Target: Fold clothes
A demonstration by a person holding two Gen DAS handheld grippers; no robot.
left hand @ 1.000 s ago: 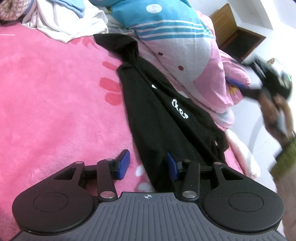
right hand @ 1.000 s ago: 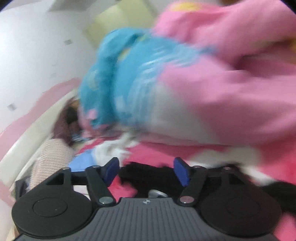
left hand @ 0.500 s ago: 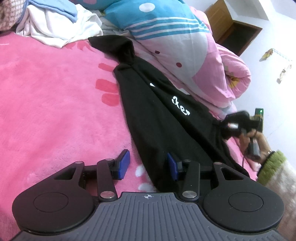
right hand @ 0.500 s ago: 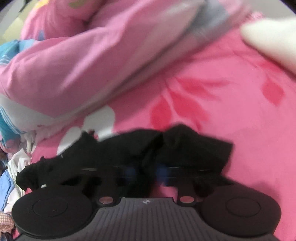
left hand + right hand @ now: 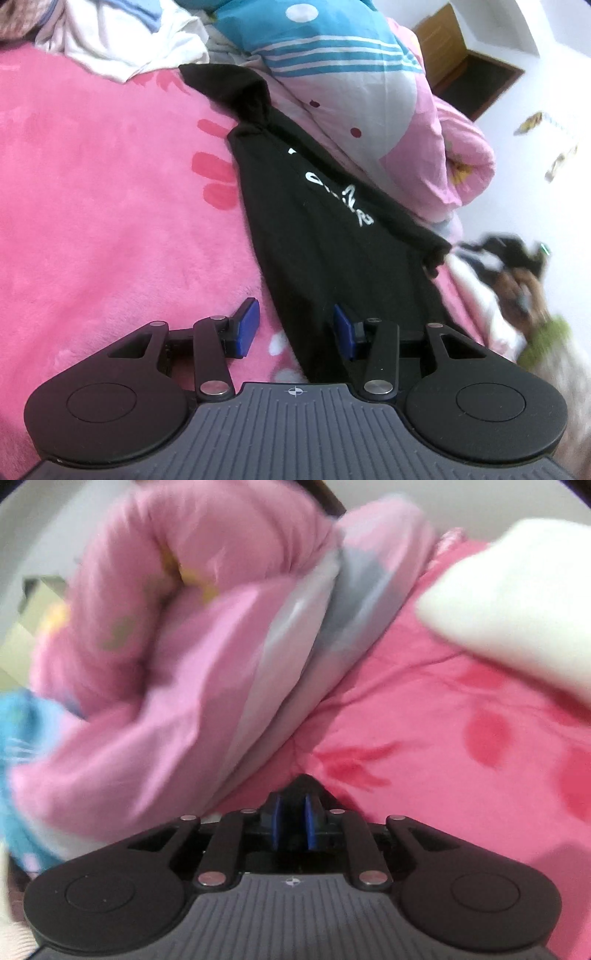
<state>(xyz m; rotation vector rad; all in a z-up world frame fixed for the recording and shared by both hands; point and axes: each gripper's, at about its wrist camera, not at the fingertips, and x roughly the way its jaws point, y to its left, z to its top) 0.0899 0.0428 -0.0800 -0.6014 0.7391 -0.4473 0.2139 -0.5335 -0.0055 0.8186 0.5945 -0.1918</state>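
Note:
A black garment (image 5: 314,221) with white lettering lies stretched out on the pink blanket (image 5: 110,221), a bunched end far up. My left gripper (image 5: 294,328) is open low over its near end, and the cloth's left edge runs between the blue pads (image 5: 246,325) without touching them. In the right wrist view my right gripper (image 5: 291,821) shows a narrow gap, its jaws opening; I see no cloth between them, only pink bedding ahead. The hand with that gripper (image 5: 517,266) is a blur, just right of the garment's right corner.
A rolled pink, white and blue quilt (image 5: 351,92) lies along the garment's far side. White and blue clothes (image 5: 122,40) are heaped at the top left. A white pillow (image 5: 517,602) sits at the right. A wooden cabinet (image 5: 469,74) stands by the wall.
The right gripper closed on the garment's right corner, drew it out to the right, then parted from it. The garment now lies wider and flatter. The left gripper stayed put.

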